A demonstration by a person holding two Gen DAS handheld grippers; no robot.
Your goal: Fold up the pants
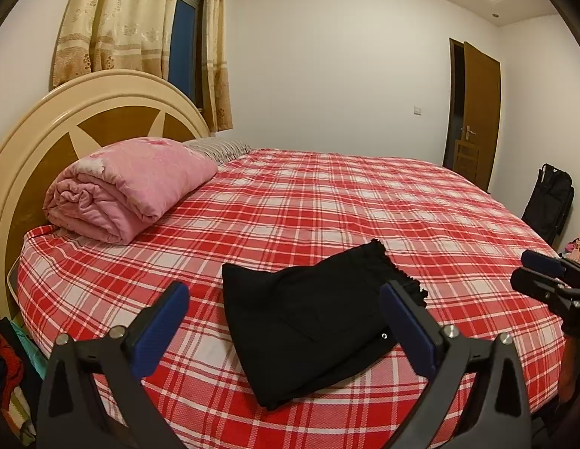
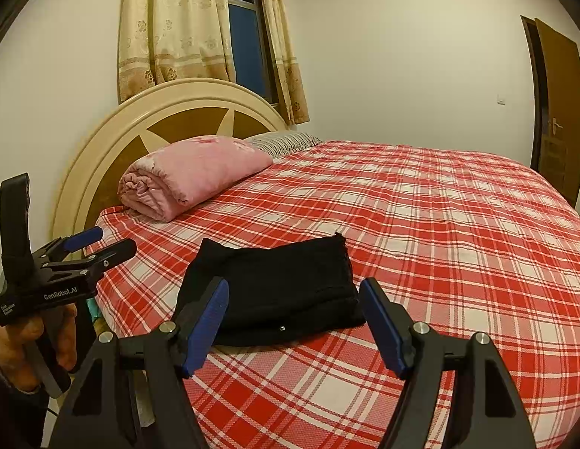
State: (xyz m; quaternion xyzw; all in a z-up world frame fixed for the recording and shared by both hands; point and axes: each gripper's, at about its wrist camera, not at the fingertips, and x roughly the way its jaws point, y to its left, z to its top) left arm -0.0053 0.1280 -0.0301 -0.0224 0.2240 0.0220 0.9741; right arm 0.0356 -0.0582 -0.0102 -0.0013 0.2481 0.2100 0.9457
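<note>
Black pants (image 1: 308,321) lie folded into a compact bundle on the red plaid bed sheet (image 1: 327,205), near the bed's front edge. In the left wrist view my left gripper (image 1: 283,288) hovers just in front of the bundle, open, with its blue pads clear of the cloth. My right gripper (image 1: 525,267) shows at the right edge, open. In the right wrist view the pants (image 2: 275,284) lie just beyond my right gripper (image 2: 294,284), which is open and holds nothing. At the left a hand (image 2: 46,340) holds my left gripper (image 2: 114,240), open, beside the bed's corner.
A rolled pink quilt (image 1: 129,187) and a striped pillow (image 1: 219,146) lie by the round headboard (image 1: 103,93). A brown door (image 1: 481,112) and a black bag (image 1: 548,202) are at the far right. Clothes (image 1: 9,366) are piled by the bed's left side.
</note>
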